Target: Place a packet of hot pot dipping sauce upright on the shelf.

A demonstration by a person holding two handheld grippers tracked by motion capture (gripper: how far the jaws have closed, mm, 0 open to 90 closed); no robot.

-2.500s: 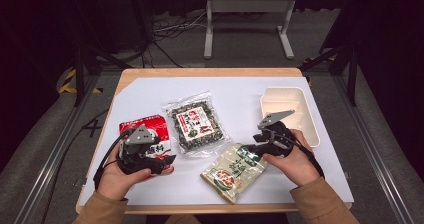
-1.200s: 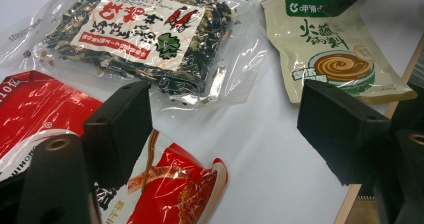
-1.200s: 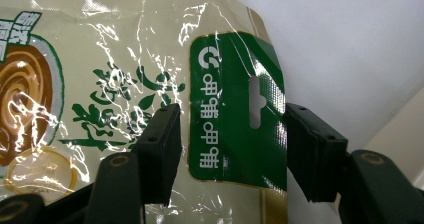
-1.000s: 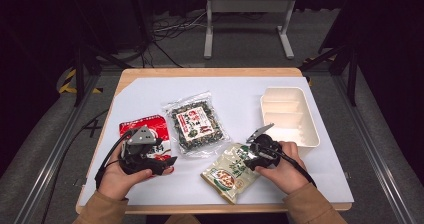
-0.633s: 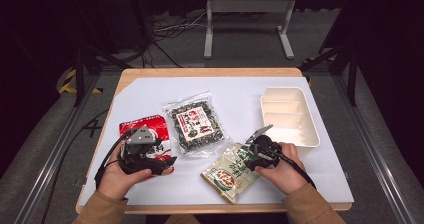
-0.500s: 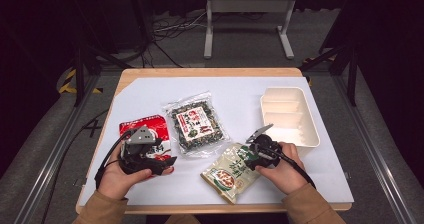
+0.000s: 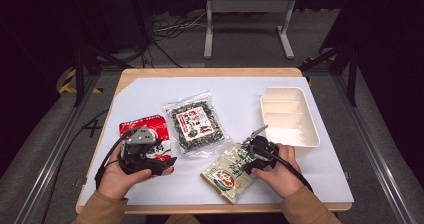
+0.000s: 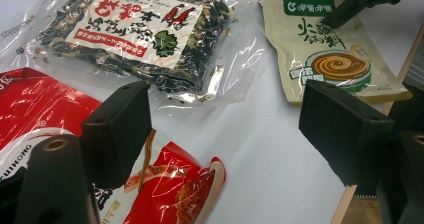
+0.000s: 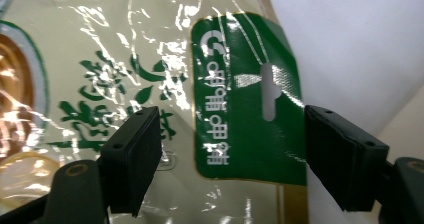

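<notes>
While a white sheet covers most of its top, the wooden bench [image 7: 210, 73] carries four things. Near the right edge stands a cream plastic tray [image 7: 289, 115] with divided compartments, upright and well apart from the packets. At the middle lies a clear bag of dried dark greens [image 7: 196, 125] with a red-and-white label, flat on the sheet. Toward the left edge lies a red snack packet [image 7: 146, 128], its near end under the left gripper [image 8: 220, 129], whose jaws stand wide with one above the red foil and the other over bare sheet, pressing on nothing. Close to the near edge, right of the middle, lies a beige noodle packet [image 7: 231, 171] with a green header and hang slot, flat and tilted. The right gripper [image 9: 232, 154] hovers just over that green header; its jaws have just been opening and now stand wide on either side of the header, the pads clear of it.
</notes>
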